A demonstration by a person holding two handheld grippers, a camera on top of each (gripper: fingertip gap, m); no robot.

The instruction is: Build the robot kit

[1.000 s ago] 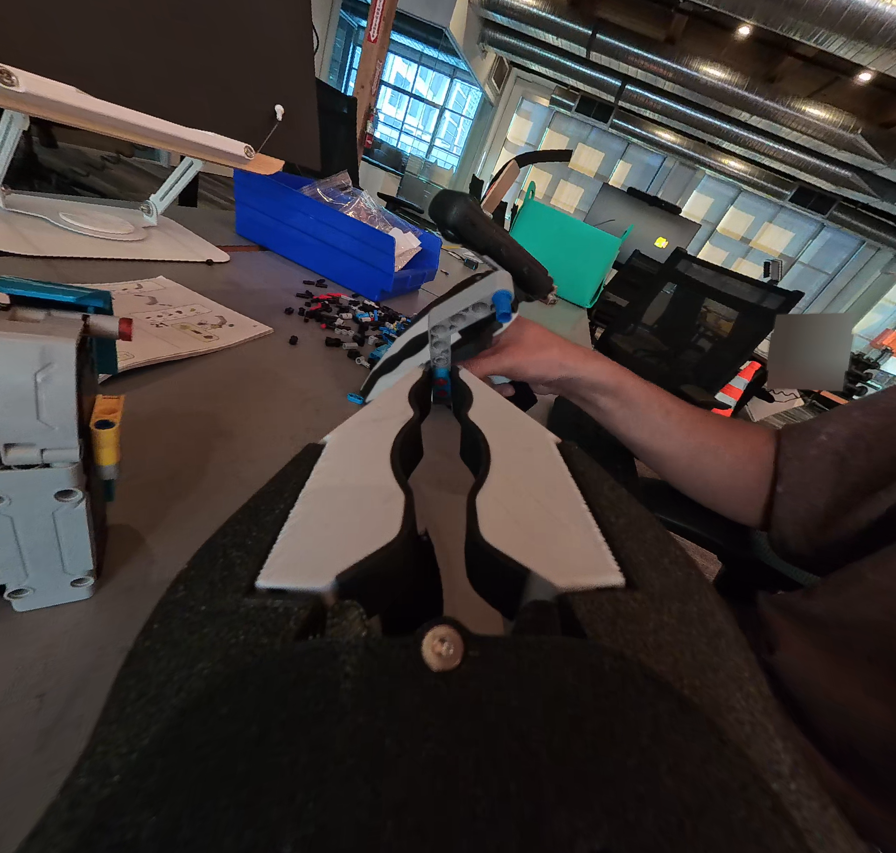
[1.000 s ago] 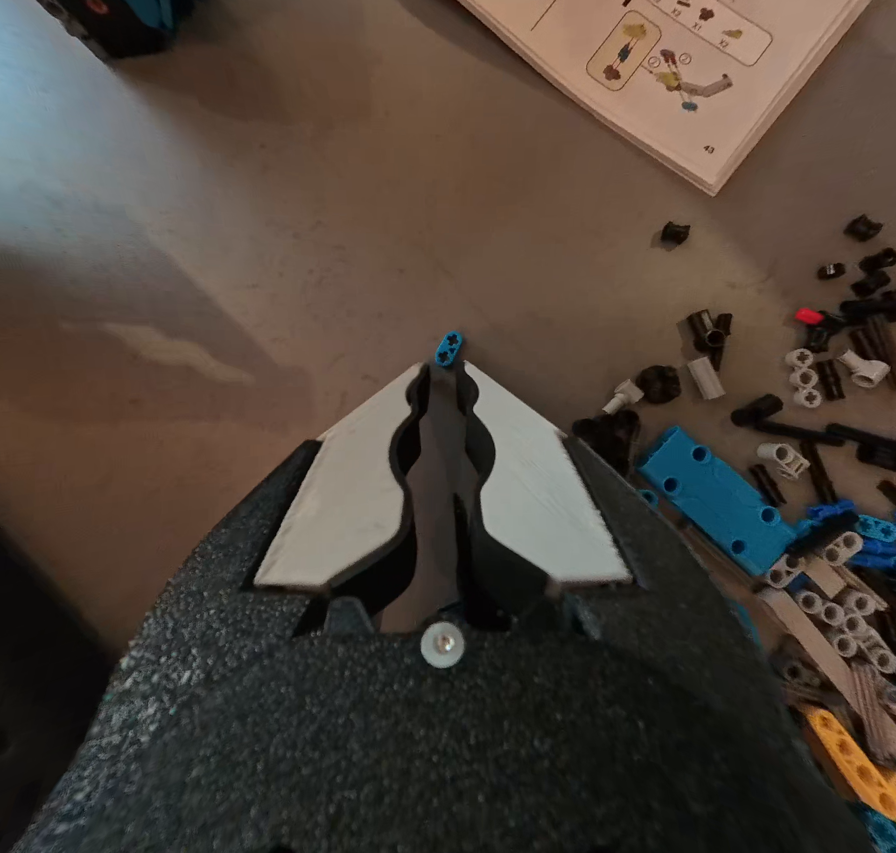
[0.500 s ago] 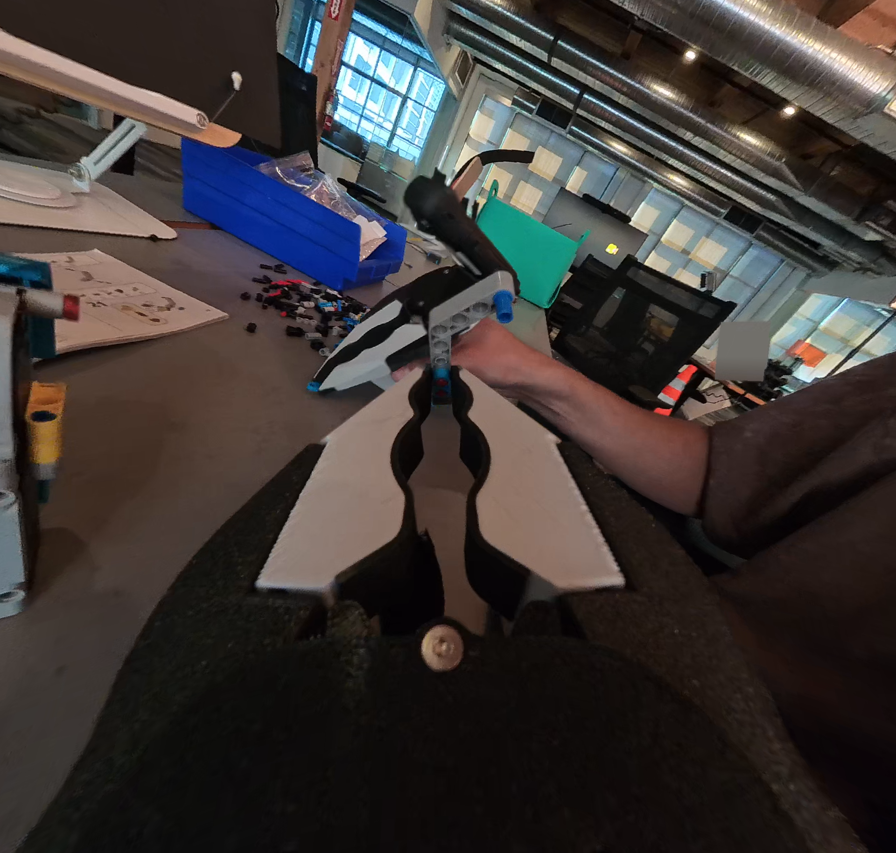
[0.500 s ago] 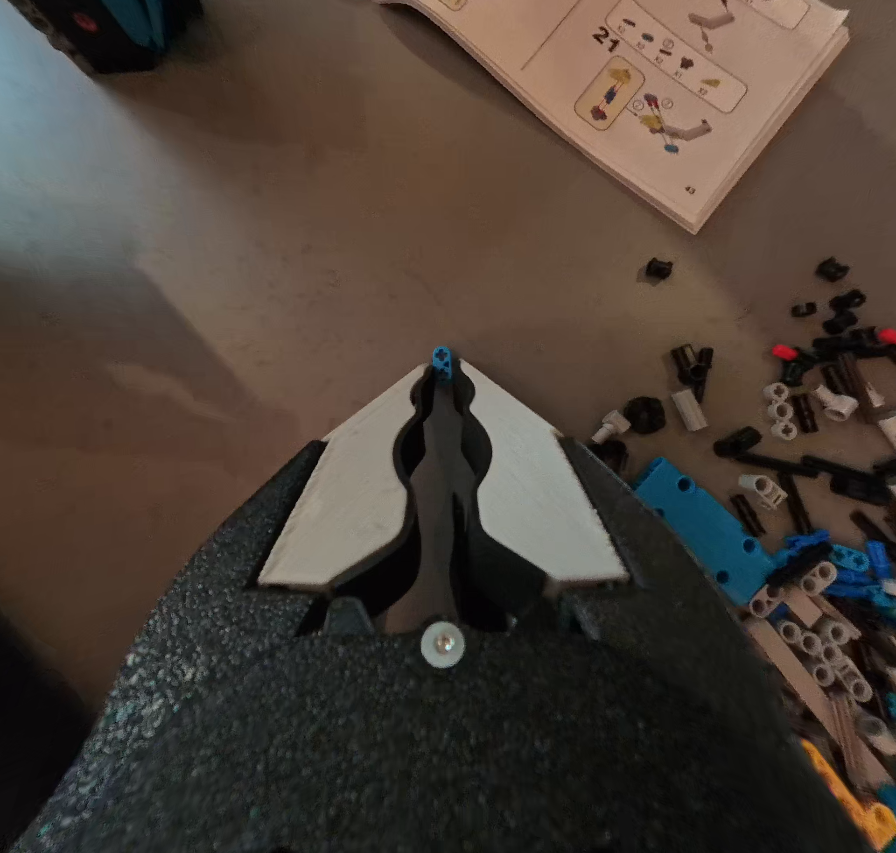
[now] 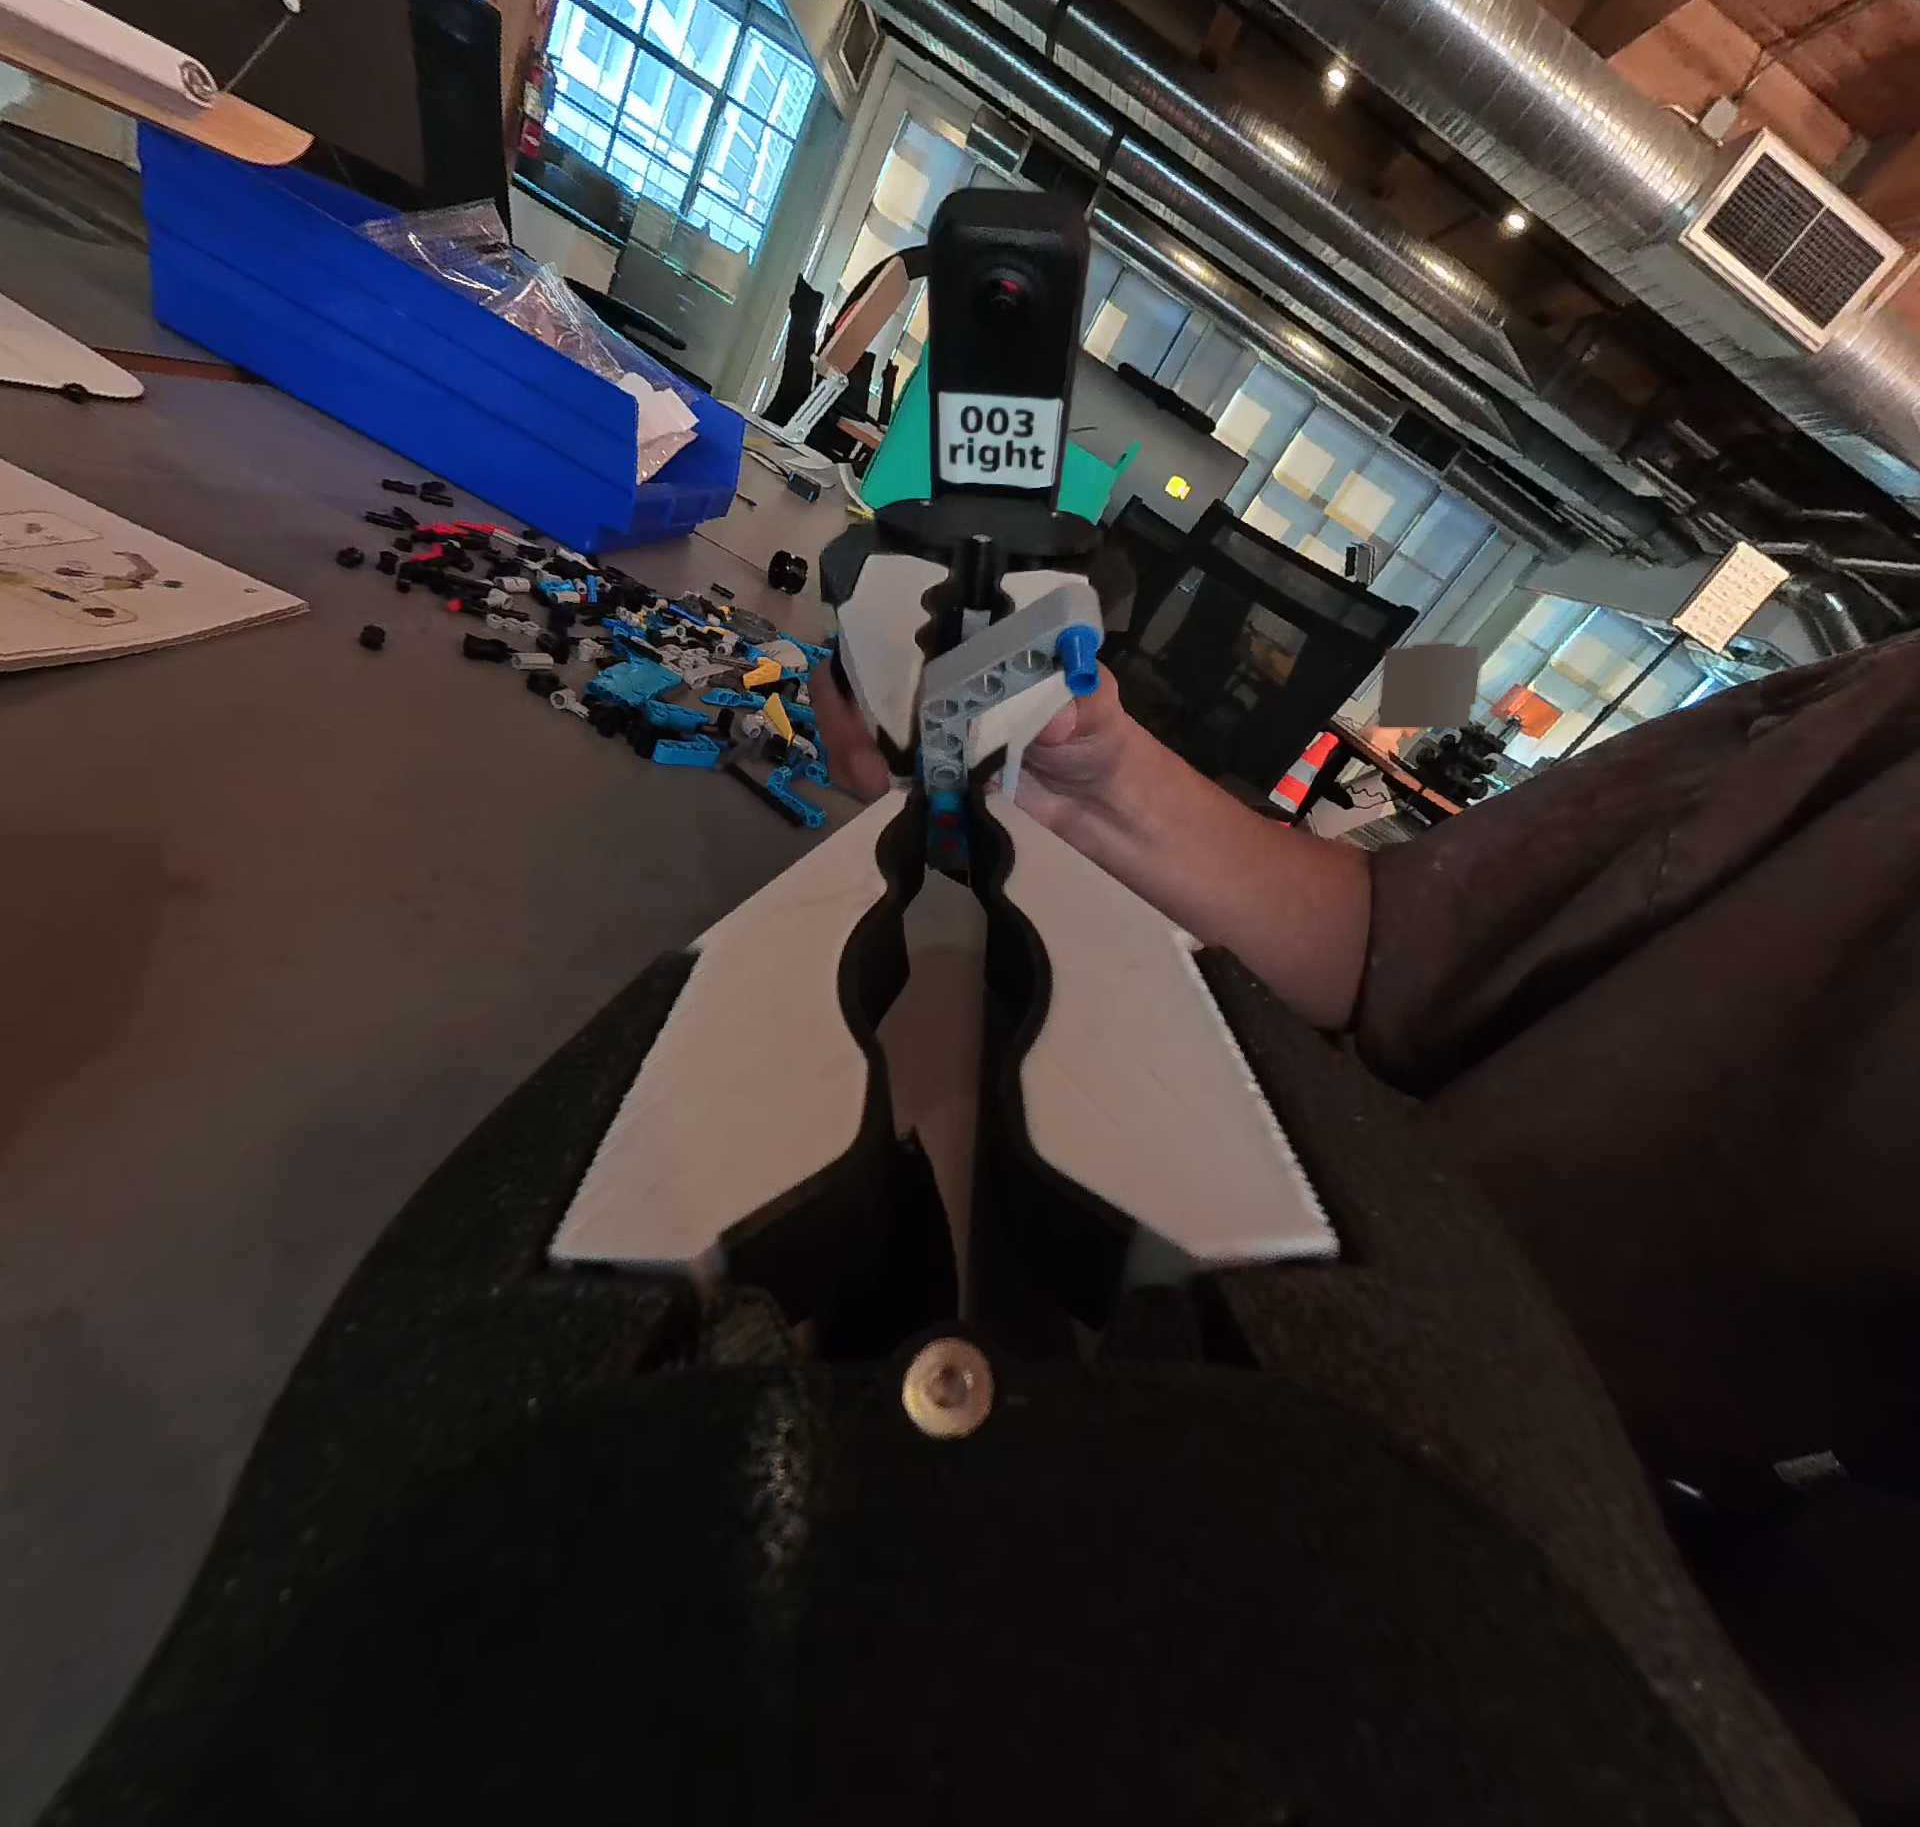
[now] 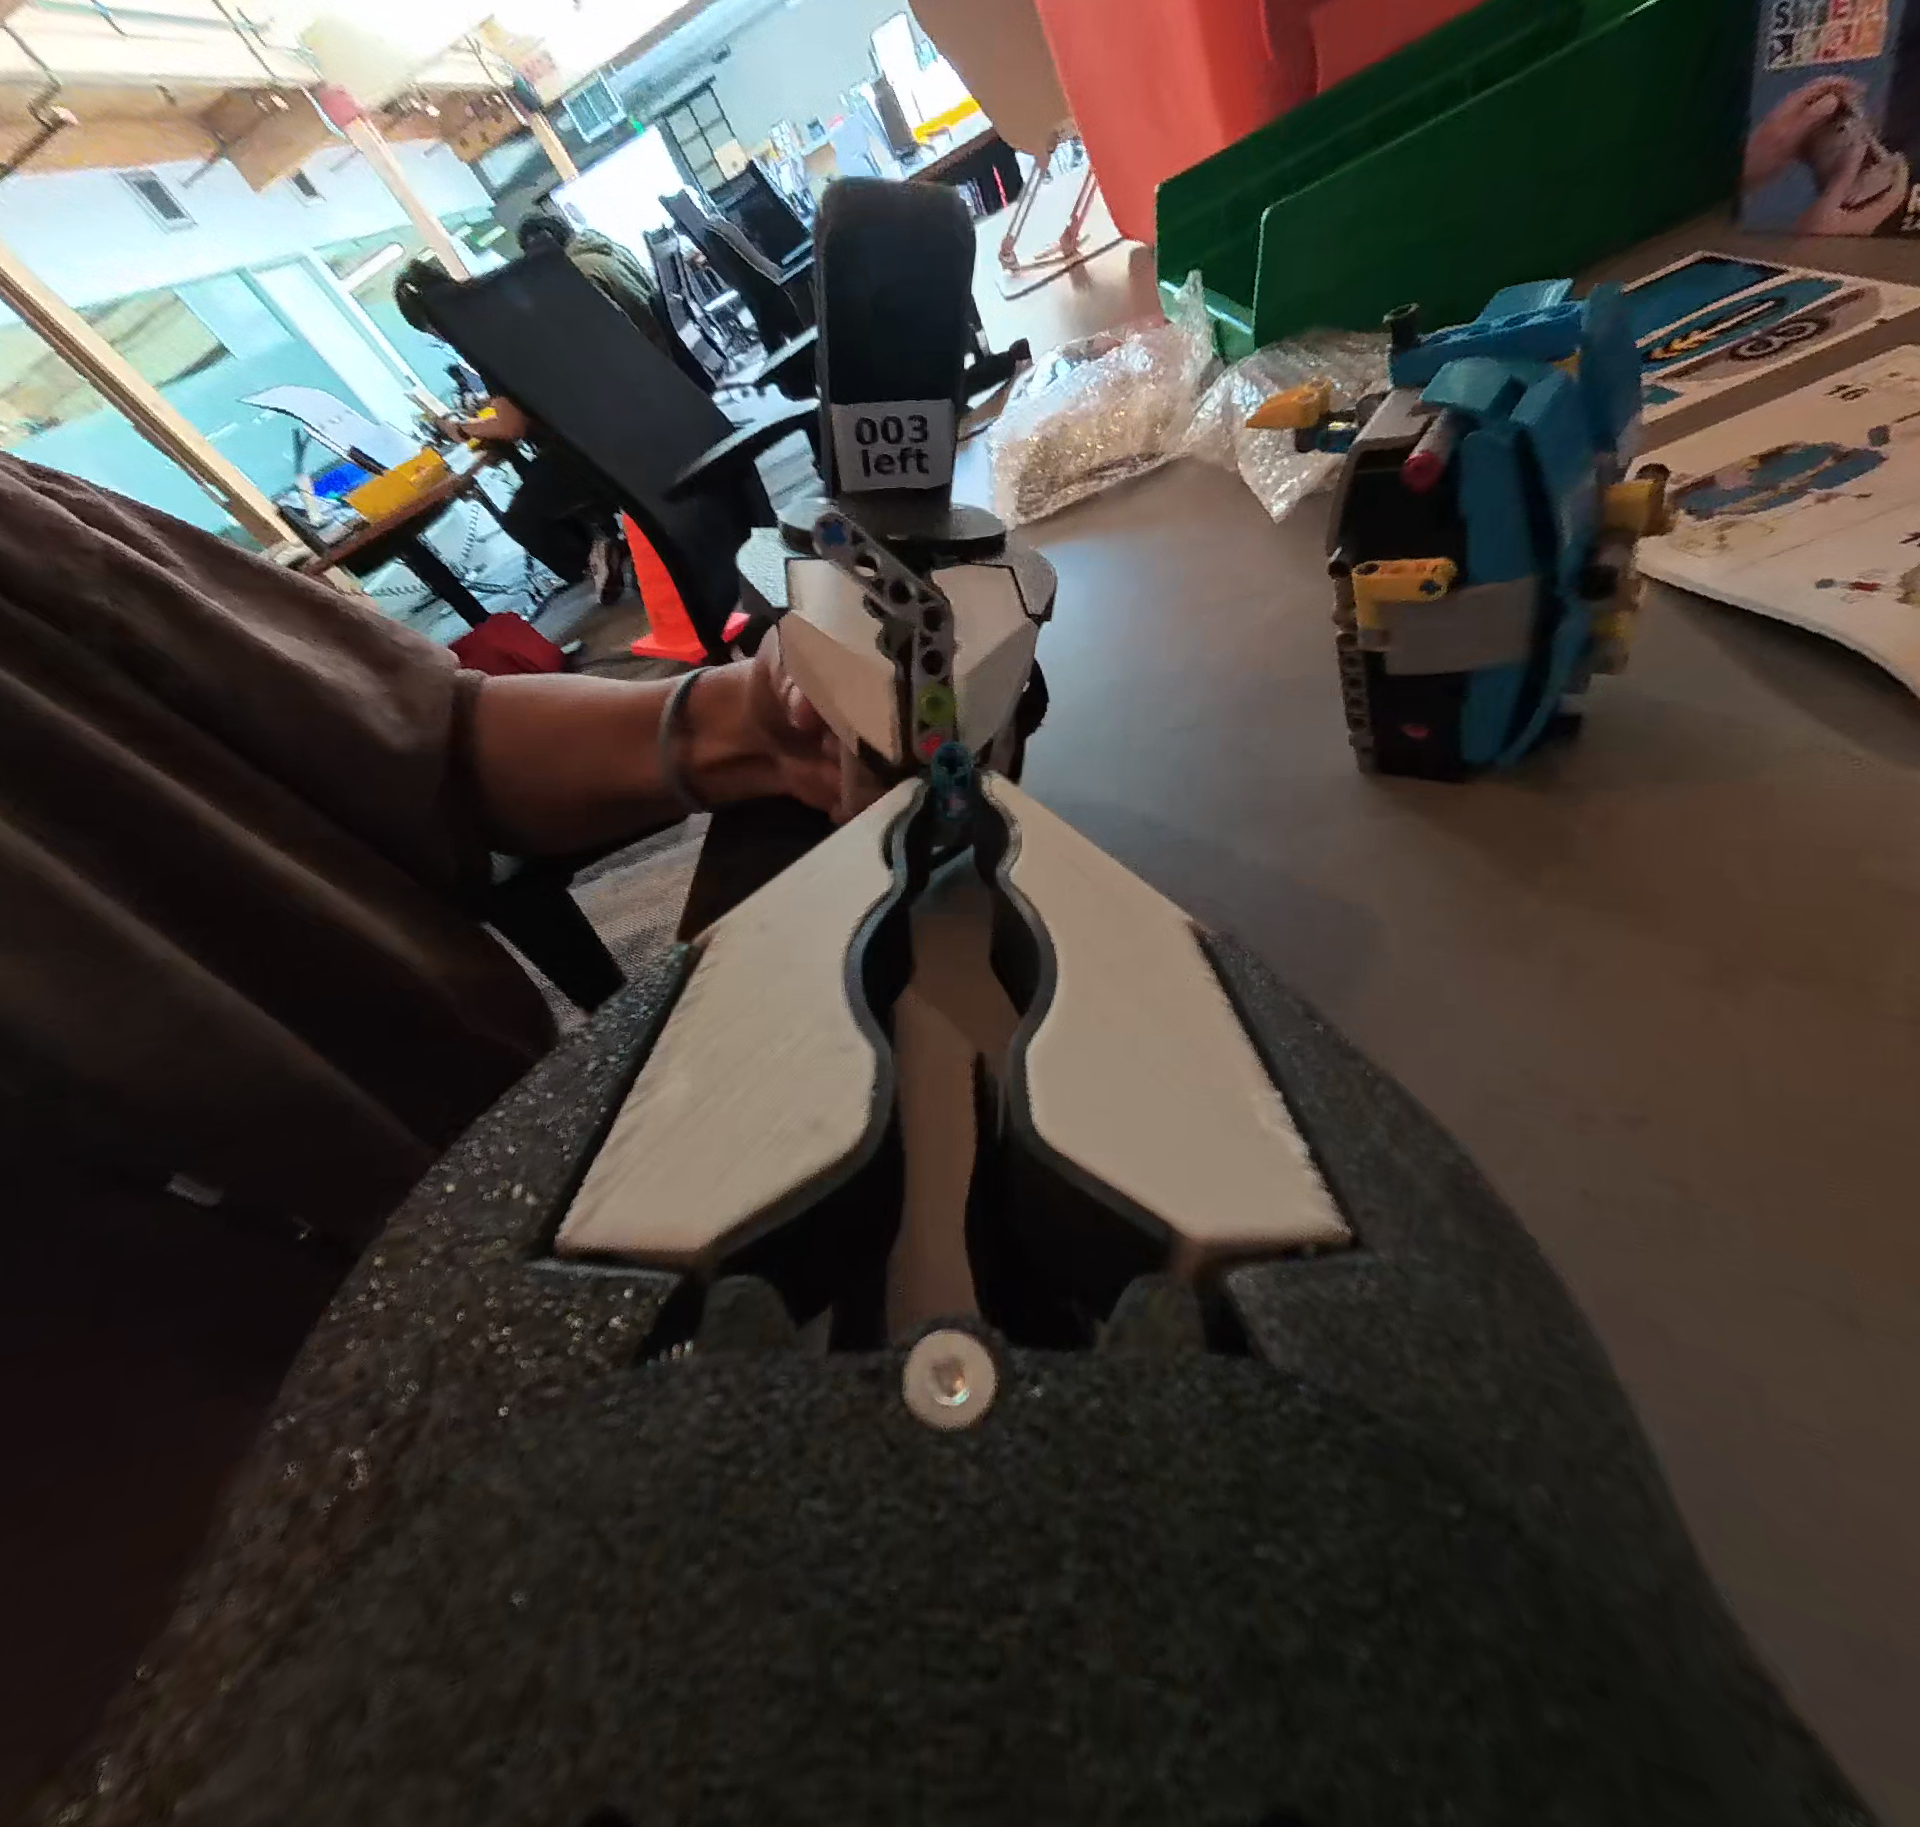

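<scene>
While the left gripper (image 5: 943, 827) clamps the foot of a bent grey beam (image 5: 992, 688), the right gripper (image 6: 951, 790) pinches a small blue connector (image 6: 950, 771) just below it; their meeting point is hard to make out. Loose parts (image 5: 665, 665) lie beyond-left, partly hidden.
</scene>
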